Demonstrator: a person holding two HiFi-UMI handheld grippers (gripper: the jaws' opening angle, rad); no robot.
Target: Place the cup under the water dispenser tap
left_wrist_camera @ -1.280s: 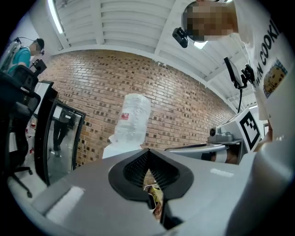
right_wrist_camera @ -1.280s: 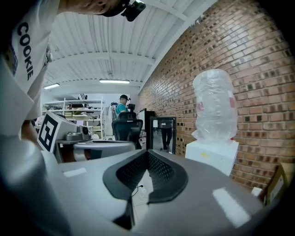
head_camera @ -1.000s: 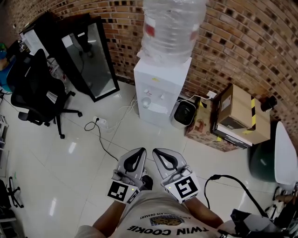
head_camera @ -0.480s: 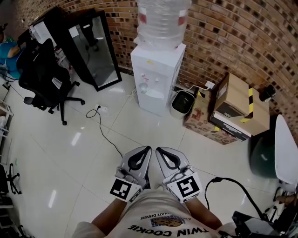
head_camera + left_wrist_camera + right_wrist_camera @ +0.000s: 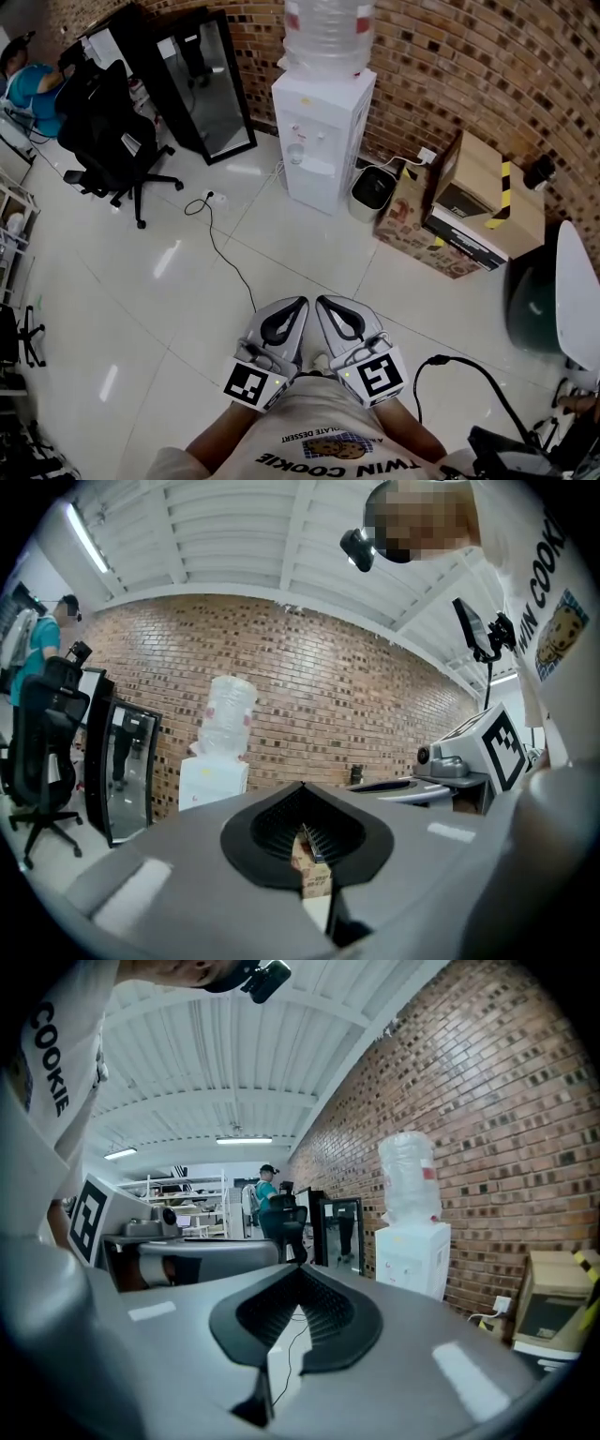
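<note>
Pre-grasp stage: left gripper [image 5: 294, 307] and right gripper [image 5: 326, 305] pressed together, empty, held near body, well apart from water dispenser [image 5: 319, 141]. No cup in sight; next, probably locate and pinch cup.

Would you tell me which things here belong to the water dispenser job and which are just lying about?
Job: water dispenser, left gripper, right gripper; no cup visible.
Lying about: office chair, leaning mirror, cardboard boxes, floor cable.
</note>
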